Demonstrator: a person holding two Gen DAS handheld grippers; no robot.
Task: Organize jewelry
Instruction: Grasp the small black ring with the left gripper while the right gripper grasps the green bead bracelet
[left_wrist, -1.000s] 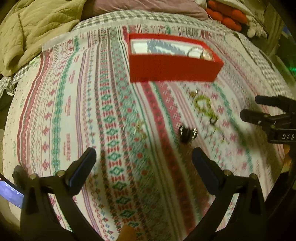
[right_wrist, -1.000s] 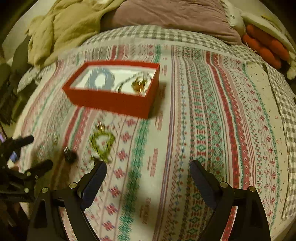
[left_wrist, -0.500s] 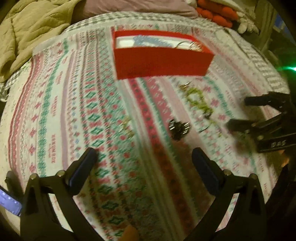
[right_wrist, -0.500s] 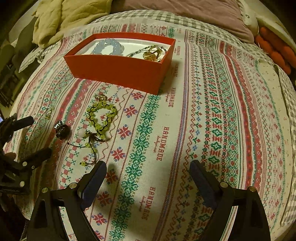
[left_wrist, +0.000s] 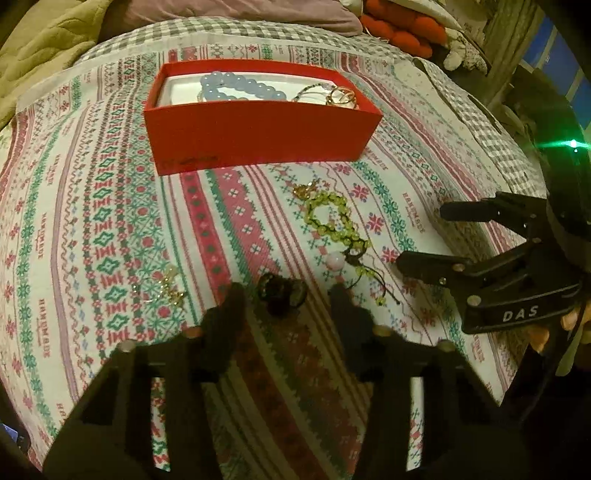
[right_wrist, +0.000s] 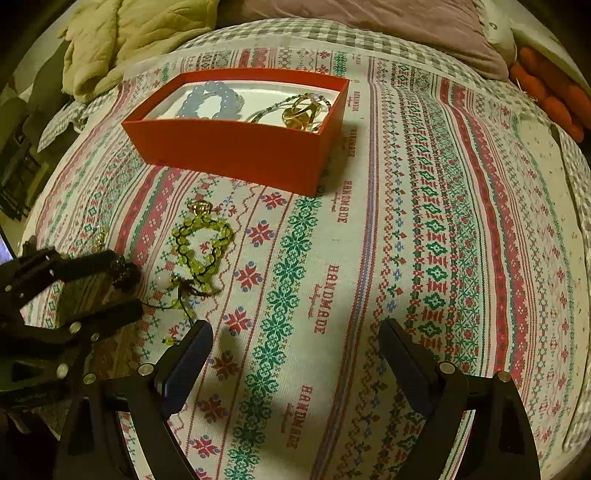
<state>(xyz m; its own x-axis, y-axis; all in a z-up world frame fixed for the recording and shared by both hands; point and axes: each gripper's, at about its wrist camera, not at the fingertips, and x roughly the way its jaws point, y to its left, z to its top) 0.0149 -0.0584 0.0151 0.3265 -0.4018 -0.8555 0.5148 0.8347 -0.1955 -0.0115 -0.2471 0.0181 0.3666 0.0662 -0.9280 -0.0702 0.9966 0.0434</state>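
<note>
A: Left wrist view. left gripper (left_wrist: 286, 295) low over the bed cover (left_wrist: 92, 221), jaws part open, bracketing the dark ring (left_wrist: 282, 293); not clamped that I can tell. Ring: small, hard, light, probably slick, sitting on soft cloth. I'd pinch across the band.

B: Other loose pieces?

A: green bead bracelet (left_wrist: 332, 221) just beyond, floppy, with trailing cords that could snag. gold earrings (left_wrist: 168, 286) to the left, tiny. red box (left_wrist: 258, 136) further back, open top, with blue beads (left_wrist: 236, 86) and gold pieces inside.

B: Right wrist view?

A: right gripper (right_wrist: 295, 354) wide open, empty, over bare cover. Green bracelet (right_wrist: 201, 243) left of it, box (right_wrist: 240, 147) ahead. Plenty of free cloth to the right. Box walls are the only edge to clear.
</note>
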